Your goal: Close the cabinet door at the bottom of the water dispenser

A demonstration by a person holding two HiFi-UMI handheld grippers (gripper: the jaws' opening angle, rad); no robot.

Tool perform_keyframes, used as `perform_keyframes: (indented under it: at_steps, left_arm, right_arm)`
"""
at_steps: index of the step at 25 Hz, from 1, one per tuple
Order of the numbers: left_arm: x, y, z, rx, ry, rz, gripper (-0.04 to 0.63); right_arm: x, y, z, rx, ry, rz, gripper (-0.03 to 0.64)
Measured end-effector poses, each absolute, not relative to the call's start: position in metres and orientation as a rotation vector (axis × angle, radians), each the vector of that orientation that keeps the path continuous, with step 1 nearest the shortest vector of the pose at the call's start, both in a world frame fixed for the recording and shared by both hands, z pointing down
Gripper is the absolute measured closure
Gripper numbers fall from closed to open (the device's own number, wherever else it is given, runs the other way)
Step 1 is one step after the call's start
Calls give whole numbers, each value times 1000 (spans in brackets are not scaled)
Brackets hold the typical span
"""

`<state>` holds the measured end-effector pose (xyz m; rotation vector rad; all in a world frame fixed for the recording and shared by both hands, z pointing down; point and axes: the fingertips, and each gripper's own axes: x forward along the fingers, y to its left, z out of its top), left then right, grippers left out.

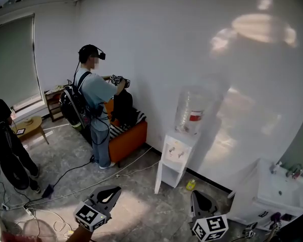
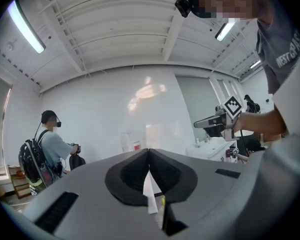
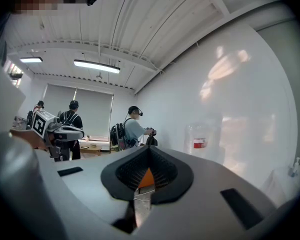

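Head view: water dispenser (image 1: 178, 153) well ahead, between left tool (image 1: 115, 190) and right tool (image 1: 196, 195), both closed.

Almost no print around me can be read.
In the left gripper view, white capitals run across my grey shirt (image 2: 287, 49); I make out "WEST", and the rest bends out of reading. The red label (image 1: 194, 116) on the water bottle (image 1: 188, 105) is too small to read. My left marker cube (image 1: 92, 217) and right marker cube (image 1: 210, 228) carry black-and-white square codes, no letters.
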<state>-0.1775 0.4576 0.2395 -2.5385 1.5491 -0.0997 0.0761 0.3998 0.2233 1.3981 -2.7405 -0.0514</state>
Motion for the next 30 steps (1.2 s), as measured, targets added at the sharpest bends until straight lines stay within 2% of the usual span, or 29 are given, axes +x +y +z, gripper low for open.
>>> perform_keyframes:
  at_steps: [18, 30]
  left_arm:
    - [-98, 376, 231, -2600, 1498, -146, 578]
    - [-108, 277, 250, -2676, 1384, -35, 578]
  right_arm:
    - [148, 338, 227, 1430, -2725, 27, 588]
    - [158, 281, 236, 1594, -2589, 8, 588]
